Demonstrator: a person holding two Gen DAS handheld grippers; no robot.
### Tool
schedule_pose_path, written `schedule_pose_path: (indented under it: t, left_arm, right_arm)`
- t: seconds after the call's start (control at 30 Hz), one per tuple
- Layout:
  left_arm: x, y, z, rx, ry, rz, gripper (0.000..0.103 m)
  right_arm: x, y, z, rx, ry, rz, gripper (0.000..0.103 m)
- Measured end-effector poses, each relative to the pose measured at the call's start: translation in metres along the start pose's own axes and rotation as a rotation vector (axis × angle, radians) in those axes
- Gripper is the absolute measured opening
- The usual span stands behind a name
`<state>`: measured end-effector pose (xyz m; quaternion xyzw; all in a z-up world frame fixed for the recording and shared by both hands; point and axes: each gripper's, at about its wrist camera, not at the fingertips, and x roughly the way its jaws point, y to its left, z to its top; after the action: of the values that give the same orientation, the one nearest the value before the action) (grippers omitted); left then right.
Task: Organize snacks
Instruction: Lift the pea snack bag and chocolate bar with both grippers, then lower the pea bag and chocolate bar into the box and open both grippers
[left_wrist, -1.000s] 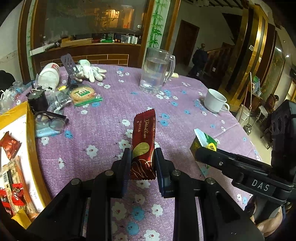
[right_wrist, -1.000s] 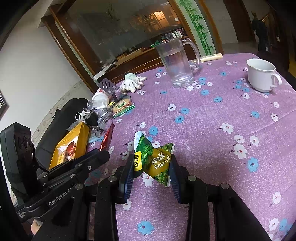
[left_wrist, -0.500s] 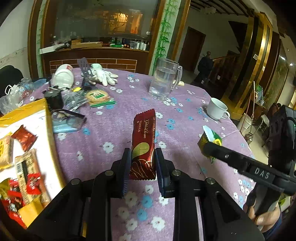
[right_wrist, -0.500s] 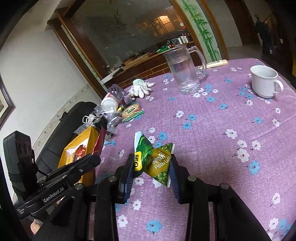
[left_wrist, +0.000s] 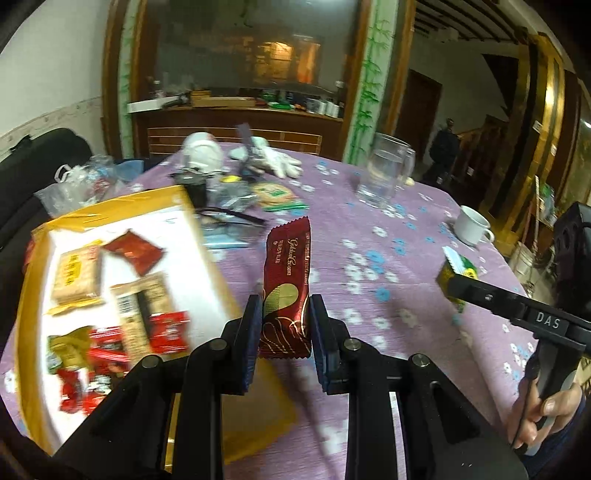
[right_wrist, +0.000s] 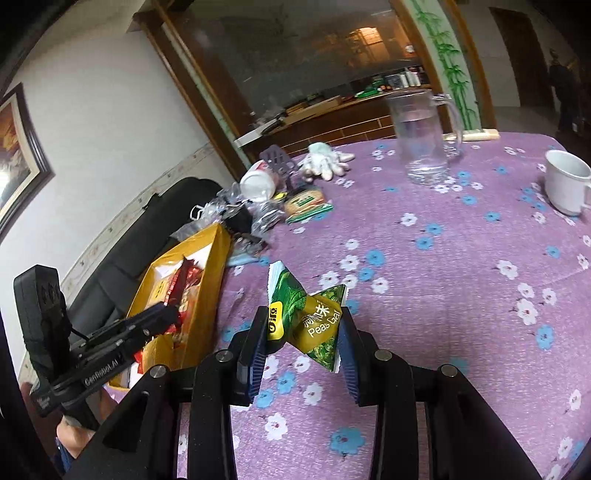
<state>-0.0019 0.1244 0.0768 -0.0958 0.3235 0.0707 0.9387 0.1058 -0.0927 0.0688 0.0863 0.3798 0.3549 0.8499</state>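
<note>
Purple flowered tablecloth (left_wrist: 424, 295) carries a yellow box (left_wrist: 207, 258) of snacks. Left gripper (left_wrist: 284, 332) clamps a red wafer bar (left_wrist: 286, 280) upright beside the box; right gripper (right_wrist: 301, 332) clamps a green pea packet (right_wrist: 314, 317) above the cloth. Best released low inside the box — one at a time.

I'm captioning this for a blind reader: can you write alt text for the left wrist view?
The left gripper holds a dark red snack bar upright between its fingers, above a purple flowered tablecloth. To the left lies an open yellow box of assorted snacks; at right, the right gripper holds a green packet.
</note>
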Motion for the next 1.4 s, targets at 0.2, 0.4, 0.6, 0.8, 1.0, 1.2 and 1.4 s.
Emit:
schedule_pose_path:
  t: [0.2,0.4,0.6,0.8,1.0,1.2,1.4]
  left_arm:
    - [-0.010,0.040,-0.009,-0.054,-0.013,0.082,0.023]
    - [-0.012,0.063,-0.020,-0.085,-0.005,0.131,0.023]
    - [-0.011,0.077,-0.027,-0.104,0.008,0.146,0.023]
    - [-0.010,0.088,-0.031,-0.120,0.016,0.160,0.023]
    - [-0.005,0.100,-0.034,-0.144,0.027,0.187,0.023]
    - [-0.002,0.107,-0.037,-0.163,0.028,0.189,0.023]
    - [0.001,0.108,-0.038,-0.171,0.015,0.191,0.023]
  right_arm:
    - [0.014,0.023,-0.001,-0.014,0.047,0.020,0.036]
    - [0.037,0.078,-0.007,-0.073,0.103,0.095,0.036]
    - [0.060,0.125,-0.010,-0.117,0.138,0.144,0.036]
    - [0.082,0.150,-0.016,-0.122,0.170,0.173,0.036]
    - [0.096,0.166,-0.024,-0.120,0.190,0.193,0.036]
    - [0.114,0.172,-0.037,-0.159,0.217,0.164,0.036]
    - [0.120,0.172,-0.042,-0.180,0.219,0.149,0.036]
